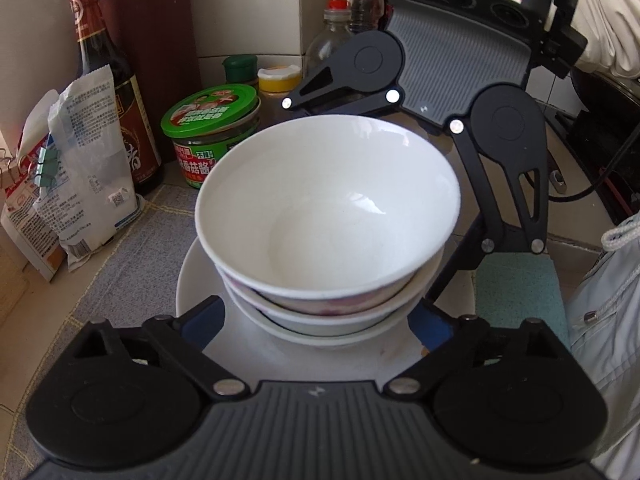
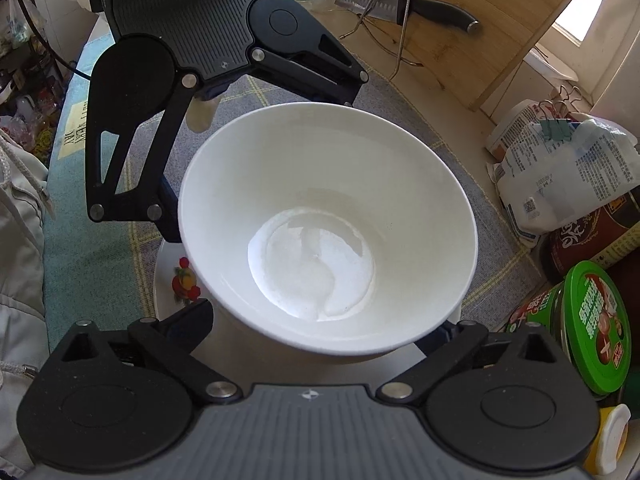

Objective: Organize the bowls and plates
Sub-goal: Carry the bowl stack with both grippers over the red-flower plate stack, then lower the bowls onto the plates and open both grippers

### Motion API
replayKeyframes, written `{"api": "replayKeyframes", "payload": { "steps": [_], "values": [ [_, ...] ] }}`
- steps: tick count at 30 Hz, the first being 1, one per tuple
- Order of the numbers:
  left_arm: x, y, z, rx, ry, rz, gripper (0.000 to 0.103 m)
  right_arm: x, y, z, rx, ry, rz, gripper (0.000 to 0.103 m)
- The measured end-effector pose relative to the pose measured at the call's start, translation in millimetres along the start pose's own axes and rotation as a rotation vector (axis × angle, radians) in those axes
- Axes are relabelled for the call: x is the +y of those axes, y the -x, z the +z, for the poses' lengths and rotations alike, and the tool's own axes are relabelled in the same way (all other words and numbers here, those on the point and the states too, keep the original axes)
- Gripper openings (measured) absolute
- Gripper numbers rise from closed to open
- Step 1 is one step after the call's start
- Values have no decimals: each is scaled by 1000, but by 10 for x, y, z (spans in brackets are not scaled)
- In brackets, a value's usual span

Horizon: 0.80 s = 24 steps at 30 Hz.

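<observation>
From the left wrist, the left gripper stands with jaws spread wide either side of the bowls, three nested on a plate; its pads seem clear of them. The right gripper straddles the far side, also open. From the right wrist, the top bowl fills the gap between the spread jaws, the plate on a checked cloth. The risk (a judgement): a finger catching the rim on withdrawal could tip the leaning stack toward the jar.
</observation>
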<state>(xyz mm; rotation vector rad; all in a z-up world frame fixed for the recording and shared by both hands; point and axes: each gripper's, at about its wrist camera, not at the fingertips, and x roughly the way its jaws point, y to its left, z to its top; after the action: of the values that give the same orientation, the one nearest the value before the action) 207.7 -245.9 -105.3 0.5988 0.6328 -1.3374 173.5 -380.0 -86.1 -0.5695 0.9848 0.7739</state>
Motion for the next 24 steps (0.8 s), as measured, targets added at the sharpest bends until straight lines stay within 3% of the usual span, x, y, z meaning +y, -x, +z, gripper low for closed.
{"api": "replayKeyframes", "payload": {
  "steps": [5,13,16,24],
  "values": [
    [-32,116,-65,-5,26,60,98,19,50,-36,-1,-13,-22,103],
    [-213,448,-175,-55,53,243,98,87,247,-75,-13,-40,-88,103],
    [-282,566,-234,-89,73,274,99,164,295,-64,0,-60,-139,103],
    [-330,1020,-468,-228,246,357,102,522,385,69,45,-154,-313,103]
  ]
}}
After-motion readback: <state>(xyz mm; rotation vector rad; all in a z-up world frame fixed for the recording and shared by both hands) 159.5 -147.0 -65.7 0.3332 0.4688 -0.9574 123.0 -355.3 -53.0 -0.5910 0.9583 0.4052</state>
